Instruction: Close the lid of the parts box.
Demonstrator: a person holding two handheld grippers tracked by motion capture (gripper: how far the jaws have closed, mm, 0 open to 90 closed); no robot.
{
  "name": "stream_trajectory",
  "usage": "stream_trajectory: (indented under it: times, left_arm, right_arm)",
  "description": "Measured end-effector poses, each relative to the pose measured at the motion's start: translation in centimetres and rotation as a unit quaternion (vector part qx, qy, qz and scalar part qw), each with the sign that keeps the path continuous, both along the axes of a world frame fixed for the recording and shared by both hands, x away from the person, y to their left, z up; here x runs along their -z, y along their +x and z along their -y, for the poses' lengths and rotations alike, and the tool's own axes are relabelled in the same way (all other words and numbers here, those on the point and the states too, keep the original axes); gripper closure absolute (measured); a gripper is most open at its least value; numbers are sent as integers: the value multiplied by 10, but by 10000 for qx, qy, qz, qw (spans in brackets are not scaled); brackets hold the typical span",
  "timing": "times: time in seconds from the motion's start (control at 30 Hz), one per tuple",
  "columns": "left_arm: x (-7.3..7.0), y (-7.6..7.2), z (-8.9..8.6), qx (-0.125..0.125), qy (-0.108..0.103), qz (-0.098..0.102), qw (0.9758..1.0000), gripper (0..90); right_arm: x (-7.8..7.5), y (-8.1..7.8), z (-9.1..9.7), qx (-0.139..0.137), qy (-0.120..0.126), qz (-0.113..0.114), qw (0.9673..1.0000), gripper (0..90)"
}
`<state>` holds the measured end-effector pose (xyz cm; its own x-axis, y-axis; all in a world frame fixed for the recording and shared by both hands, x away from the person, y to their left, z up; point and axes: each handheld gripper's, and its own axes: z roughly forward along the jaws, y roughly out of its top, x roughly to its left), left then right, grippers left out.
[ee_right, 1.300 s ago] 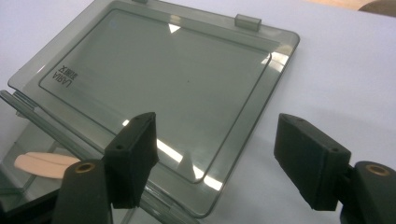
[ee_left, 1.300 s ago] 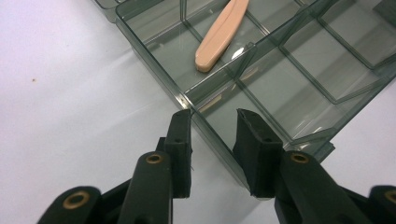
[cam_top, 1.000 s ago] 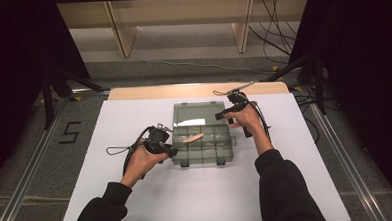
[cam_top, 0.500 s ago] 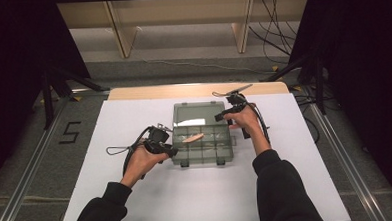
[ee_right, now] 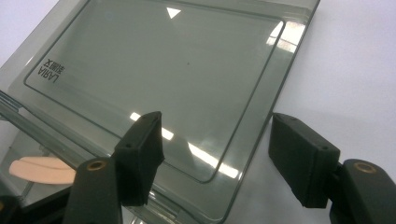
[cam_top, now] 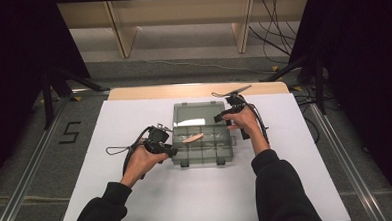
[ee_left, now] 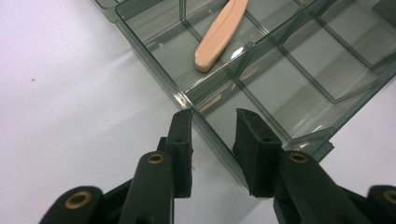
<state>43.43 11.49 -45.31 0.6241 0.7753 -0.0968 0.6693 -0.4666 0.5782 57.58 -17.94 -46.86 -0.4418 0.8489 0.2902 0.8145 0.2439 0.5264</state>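
A clear grey compartment box lies mid-table, its lid folded flat behind it. A peach-coloured flat stick rests across the box's compartments. My left gripper is at the box's left front corner. In the left gripper view its jaws are open astride the box wall, one outside and one inside a compartment, with the stick just beyond. My right gripper is at the lid's right edge. Its jaws are open wide, one over the lid, one over the table.
The white tabletop has free room all round the box. A wooden strip runs along its far edge. Metal rails flank the table, and a "5" is marked on the floor at left. Cables trail at back right.
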Motion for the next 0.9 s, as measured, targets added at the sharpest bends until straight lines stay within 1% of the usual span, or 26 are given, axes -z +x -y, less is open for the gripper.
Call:
stream_trajectory:
  times: [0.03, 0.07, 0.1, 0.13, 0.17, 0.23, 0.27, 0.33, 0.4, 0.43, 0.47, 0.5, 0.53, 0.57, 0.6, 0.63, 0.67, 0.7, 0.73, 0.77, 0.8, 0.83, 0.87, 0.9]
  left_arm:
    - [0, 0, 0, 4, 3, -5, 10000, 673]
    - [1, 1, 0, 87, -24, 63, 9999, 673]
    - [1, 3, -1, 199, 17, 139, 9997, 673]
    - [1, 3, -2, 224, 28, 151, 9996, 674]
    - [0, 0, 0, 14, 4, -1, 10000, 674]
    - [0, 0, 0, 17, 1, 7, 10000, 675]
    - [0, 0, 0, 19, 1, 6, 10000, 675]
    - [0, 0, 0, 20, 5, 14, 10000, 675]
    - [0, 0, 0, 5, 3, 17, 10000, 675]
    - [1, -1, 1, -9, -23, 97, 9999, 675]
    - [1, 0, 0, 0, -17, 86, 10000, 675]
    - [0, 0, 0, 24, 17, 36, 10000, 675]
    - [1, 0, -1, 29, -3, 0, 10000, 676]
    - [0, 0, -1, 27, -3, 13, 10000, 675]
    - [1, 0, -1, 24, -11, 6, 10000, 675]
    - [0, 0, -1, 31, 18, 29, 10000, 675]
    - [0, 0, -1, 35, 19, 33, 10000, 675]
    - [0, 0, -1, 38, 17, 32, 10000, 675]
    - [0, 0, -1, 40, 18, 33, 10000, 675]
    - [0, 0, -1, 39, 20, 34, 10000, 675]
    - [0, 0, -1, 40, 20, 37, 10000, 675]
    - [0, 0, -1, 39, 21, 39, 10000, 675]
    - [1, 5, -3, 365, 94, 233, 9990, 675]
    - [1, -1, 0, 3, 11, 52, 10000, 675]
  right_arm:
    - [0, 0, 0, -21, 24, -21, 10000, 360]
    - [0, 0, 0, 6, 45, -51, 10000, 360]
    - [0, 0, 0, 34, 66, -89, 9999, 360]
    - [1, 0, 1, 10, 87, -86, 9999, 361]
    - [1, 0, 1, 51, 104, -138, 9998, 361]
    - [1, 0, 1, 44, 126, -103, 9999, 362]
    - [0, 0, 1, 37, 143, -189, 9997, 362]
    - [0, -1, 0, 85, 218, -288, 9993, 364]
    - [1, 0, 0, 103, 225, -274, 9993, 363]
    - [1, 0, 0, 94, 237, -290, 9993, 366]
    - [2, 0, 1, 56, 227, -194, 9995, 373]
    - [0, 0, 0, 119, 247, -288, 9992, 382]
    - [0, -1, 1, 131, 250, -285, 9992, 396]
    - [0, 0, 2, 79, 247, -178, 9995, 411]
    - [-1, -1, 2, 143, 236, -204, 9994, 430]
    - [0, 0, 4, 108, 237, -81, 9996, 445]
    - [-2, -1, 5, 164, 280, -214, 9992, 466]
    - [-3, -2, 5, 254, 286, -268, 9989, 483]
    - [-4, -2, 6, 240, 347, -198, 9989, 503]
    - [-5, -3, 7, 268, 378, -200, 9987, 524]
    - [-4, -3, 9, 203, 348, -51, 9992, 544]
    - [-6, -4, 10, 261, 376, -42, 9989, 569]
    - [-6, -3, 12, 202, 365, 49, 9991, 589]
    - [-7, -4, 13, 245, 413, 31, 9988, 607]
